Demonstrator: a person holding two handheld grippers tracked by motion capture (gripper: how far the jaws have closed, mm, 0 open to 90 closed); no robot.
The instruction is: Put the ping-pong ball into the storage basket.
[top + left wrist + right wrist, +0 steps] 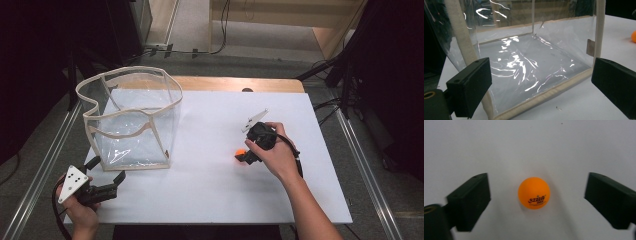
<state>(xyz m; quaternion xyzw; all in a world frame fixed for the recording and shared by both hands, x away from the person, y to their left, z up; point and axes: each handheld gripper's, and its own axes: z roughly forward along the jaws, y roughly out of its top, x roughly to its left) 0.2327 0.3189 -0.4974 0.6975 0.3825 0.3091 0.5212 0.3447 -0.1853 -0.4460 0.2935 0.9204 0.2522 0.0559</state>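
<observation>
Right tongs: my right tongs (pixel 535 195) point down at the desk with both black jaws apart, the orange ball between them and clear of either pad; in the high view they sit under my right hand (pixel 274 150).
Right jaws, make: matte black, blocky, flat-faced, with hard square corners.
Orange ball: the orange ball (pixel 534 193) is a smooth, round, matte ball with small dark print on its lower side; it rests on the white desk, midway between the right jaws, touching neither. From above I see it (pixel 240 152) right of the clear bag and well apart from it.
Left tongs: my left tongs (pixel 107 172) are held low near the front left corner of the desk, jaws spread wide and closed on nothing, aimed at the bag's near lower edge.
Left tongs, top: a grey three-cornered plate (pixel 71 183) with dark dots sits on top.
Clear bag: the clear bag (pixel 529 65) is a box-shaped tote of glossy, creased transparent film, edged with cream fabric binding (pixel 544 96); it stands open-topped on the left half of the desk, just beyond the left jaws.
Desk: the desk (pixel 210 185) has a flat, plain white, matte sheet over a wooden top.
</observation>
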